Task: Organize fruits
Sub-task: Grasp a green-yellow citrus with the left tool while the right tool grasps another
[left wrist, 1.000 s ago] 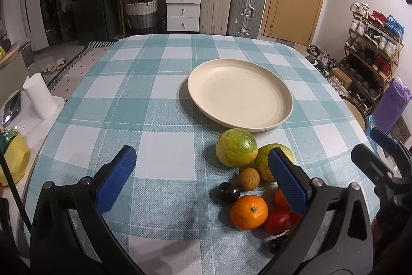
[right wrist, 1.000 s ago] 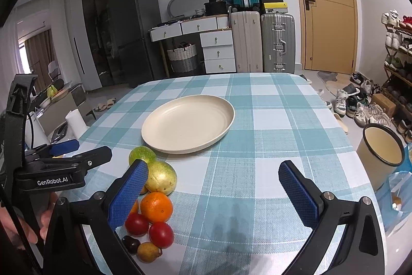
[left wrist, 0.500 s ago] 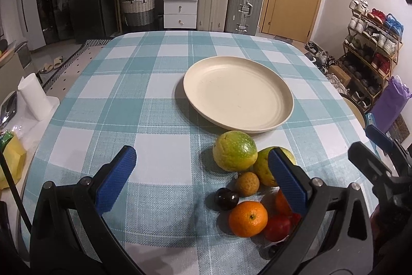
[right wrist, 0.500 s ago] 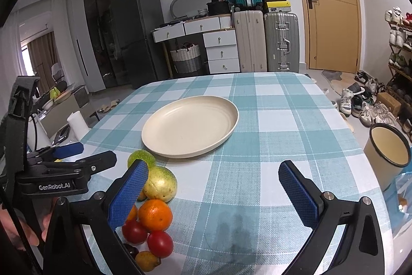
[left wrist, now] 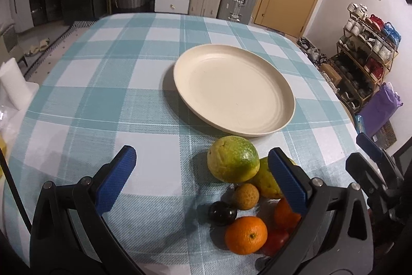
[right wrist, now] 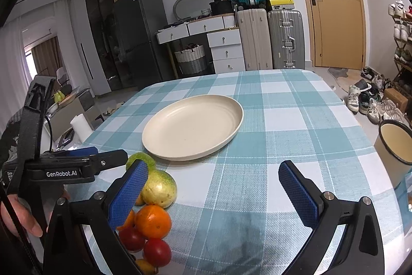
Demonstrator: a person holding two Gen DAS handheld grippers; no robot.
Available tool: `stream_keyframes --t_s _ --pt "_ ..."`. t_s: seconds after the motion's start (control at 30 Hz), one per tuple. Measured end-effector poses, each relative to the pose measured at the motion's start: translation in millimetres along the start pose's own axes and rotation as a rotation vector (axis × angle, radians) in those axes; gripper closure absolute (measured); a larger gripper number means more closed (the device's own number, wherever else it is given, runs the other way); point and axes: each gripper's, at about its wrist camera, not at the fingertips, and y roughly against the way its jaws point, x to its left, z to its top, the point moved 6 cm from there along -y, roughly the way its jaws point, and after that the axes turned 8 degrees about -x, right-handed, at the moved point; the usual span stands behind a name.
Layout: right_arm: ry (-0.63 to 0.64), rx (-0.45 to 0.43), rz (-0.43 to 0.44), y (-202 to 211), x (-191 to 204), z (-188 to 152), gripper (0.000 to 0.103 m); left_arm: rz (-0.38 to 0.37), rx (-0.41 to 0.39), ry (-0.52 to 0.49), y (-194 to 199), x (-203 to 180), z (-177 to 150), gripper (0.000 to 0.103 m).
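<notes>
A cream plate (left wrist: 233,92) (right wrist: 193,126) sits bare mid-table on the checked cloth. Just in front of it lies a cluster of fruit: a large green citrus (left wrist: 233,163), a yellow-green one (right wrist: 159,188) behind my left gripper's right finger, a small brown fruit (left wrist: 246,196), a dark plum (left wrist: 222,209), an orange (left wrist: 246,235) (right wrist: 153,221) and red tomatoes (right wrist: 157,252). My left gripper (left wrist: 203,182) is open, hovering just left of the cluster. My right gripper (right wrist: 215,195) is open over bare cloth to the right of the fruit. Neither holds anything.
The other gripper's black body (right wrist: 67,169) and a hand (right wrist: 23,221) show at the left of the right wrist view. A cream bucket (right wrist: 394,143) stands past the table's right edge. A white roll (left wrist: 11,84) sits off the left edge.
Both grippers have drifted forward slightly toward the plate, so the fruit sits lower and closer in each view. Both stay open and the fruit has not moved.
</notes>
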Motion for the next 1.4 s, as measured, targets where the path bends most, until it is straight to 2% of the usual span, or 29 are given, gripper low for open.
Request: stream_keyframes --t_s 0.17,0.53,0.6,0.83,0.9,0.97,1.0,1.1,1.4 --pt "-0.025 -0.012 0.045 -3 -1 1 0.0 -0.049 0.051 0.026 -21 2 0 0.001" --pt "-0.042 0.0 0.064 -13 -3 0 0.0 -0.175 0.106 0.131 -42 10 -7 0.003" --pt "-0.044 0.001 0.064 -14 -4 0 0.0 -0.204 0.124 0.159 -44 11 -10 0.011" --pt "-0.046 0.004 0.062 -13 -4 -1 0.0 -0.263 0.133 0.179 -45 8 -12 0.022" --pt "-0.041 0.002 0.058 -12 -3 -1 0.0 -0.298 0.147 0.193 -45 5 -14 0.032" --pt "-0.037 -0.002 0.057 -11 -3 -1 0.0 -0.3 0.144 0.184 -45 3 -15 0.036" --pt "-0.034 -0.002 0.056 -10 -2 -1 0.0 -0.314 0.148 0.176 -46 0 -15 0.044" --pt "-0.028 -0.003 0.056 -10 -2 -1 0.0 -0.356 0.15 0.193 -47 -1 -18 0.053" --pt "-0.022 0.001 0.053 -10 -2 -1 0.0 -0.353 0.135 0.197 -46 3 -18 0.053"
